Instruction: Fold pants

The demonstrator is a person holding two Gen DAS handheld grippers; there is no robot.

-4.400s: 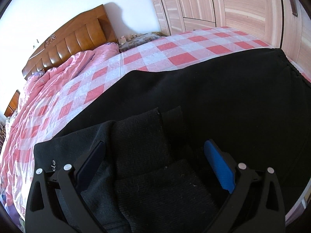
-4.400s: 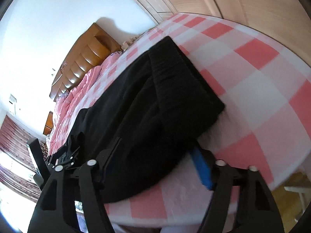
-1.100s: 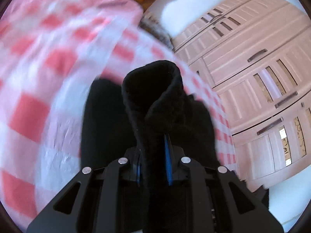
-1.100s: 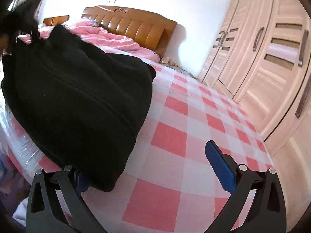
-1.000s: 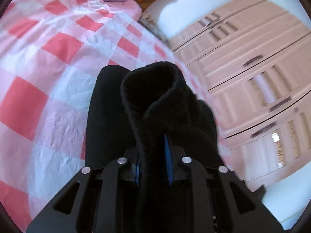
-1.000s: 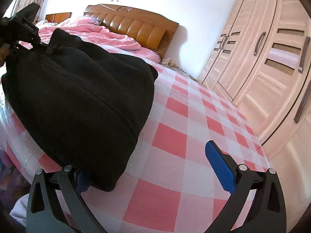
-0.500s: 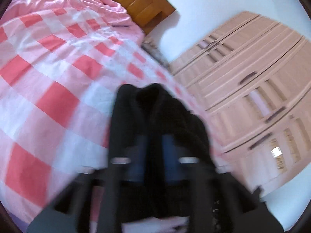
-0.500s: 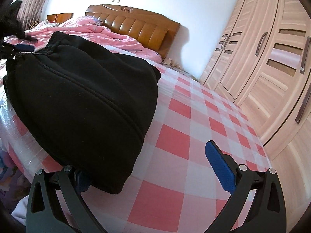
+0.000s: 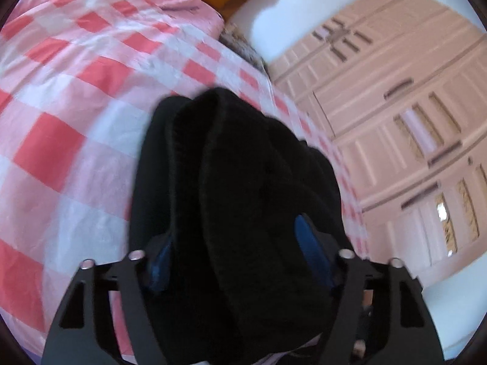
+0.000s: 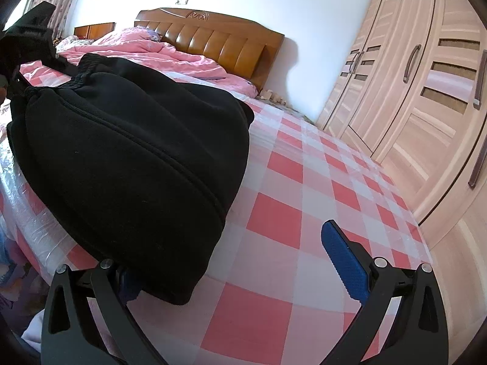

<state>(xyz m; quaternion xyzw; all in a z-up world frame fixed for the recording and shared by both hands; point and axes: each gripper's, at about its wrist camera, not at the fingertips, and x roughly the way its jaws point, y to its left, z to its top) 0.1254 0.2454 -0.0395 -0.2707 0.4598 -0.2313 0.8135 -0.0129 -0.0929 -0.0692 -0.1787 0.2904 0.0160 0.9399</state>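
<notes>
The black pants (image 10: 131,152) lie folded in a thick bundle on the pink checked bed (image 10: 304,188), near its front edge. In the left wrist view a bunched fold of the pants (image 9: 243,197) sits between the open jaws of my left gripper (image 9: 234,252), which no longer pinch it. My right gripper (image 10: 231,261) is open at the bundle's near corner, its left finger partly hidden under the cloth, its right fingertip (image 10: 338,243) over bare sheet. The left gripper shows at the far left in the right wrist view (image 10: 30,39).
A wooden headboard (image 10: 219,42) and a rumpled pink quilt (image 10: 146,48) are at the head of the bed. Tall wardrobe doors (image 10: 420,85) stand close along the right side. The bed's front edge (image 10: 36,261) drops off at lower left.
My left gripper was shut on a fold of the pants and has opened, with the cloth slumping between its jaws. The bundle has settled lower on the bed. My right gripper stays open.
</notes>
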